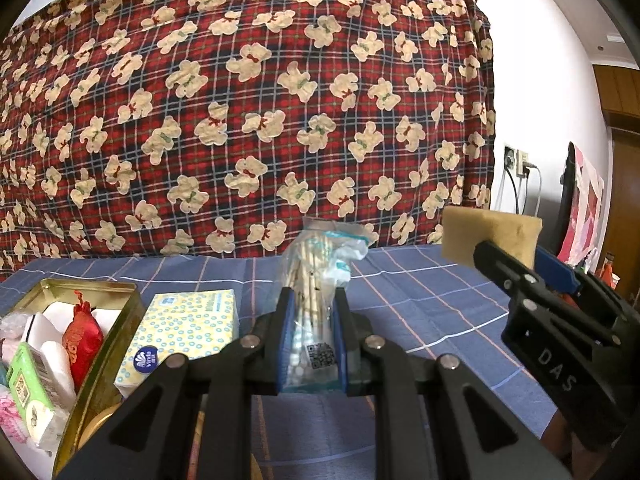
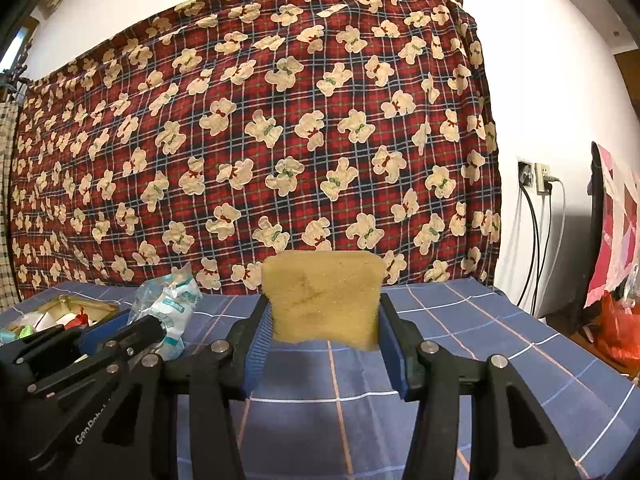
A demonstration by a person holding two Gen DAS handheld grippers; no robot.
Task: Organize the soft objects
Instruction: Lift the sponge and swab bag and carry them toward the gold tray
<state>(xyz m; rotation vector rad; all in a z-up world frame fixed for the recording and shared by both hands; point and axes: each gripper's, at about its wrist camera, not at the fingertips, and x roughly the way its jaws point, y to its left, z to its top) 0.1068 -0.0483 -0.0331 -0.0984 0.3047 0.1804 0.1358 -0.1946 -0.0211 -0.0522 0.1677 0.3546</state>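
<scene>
My left gripper (image 1: pixel 310 300) is shut on a clear bag of cotton swabs (image 1: pixel 316 280) and holds it upright above the blue checked tablecloth (image 1: pixel 420 304). My right gripper (image 2: pixel 325 312) is shut on a yellow sponge (image 2: pixel 324 300) and holds it above the cloth. The sponge (image 1: pixel 490 242) and right gripper also show at the right of the left wrist view. The swab bag (image 2: pixel 170 304) and left gripper show at the left of the right wrist view. A gold tin (image 1: pixel 116 336) at the left holds several soft packs and a red pouch (image 1: pixel 82 340).
A yellow dotted tissue pack (image 1: pixel 180 332) lies beside the tin on its right. A red plaid bear-print cloth (image 2: pixel 260 140) hangs behind the table. Wall sockets with cables (image 2: pixel 536 184) and a chair are to the right, past the table edge.
</scene>
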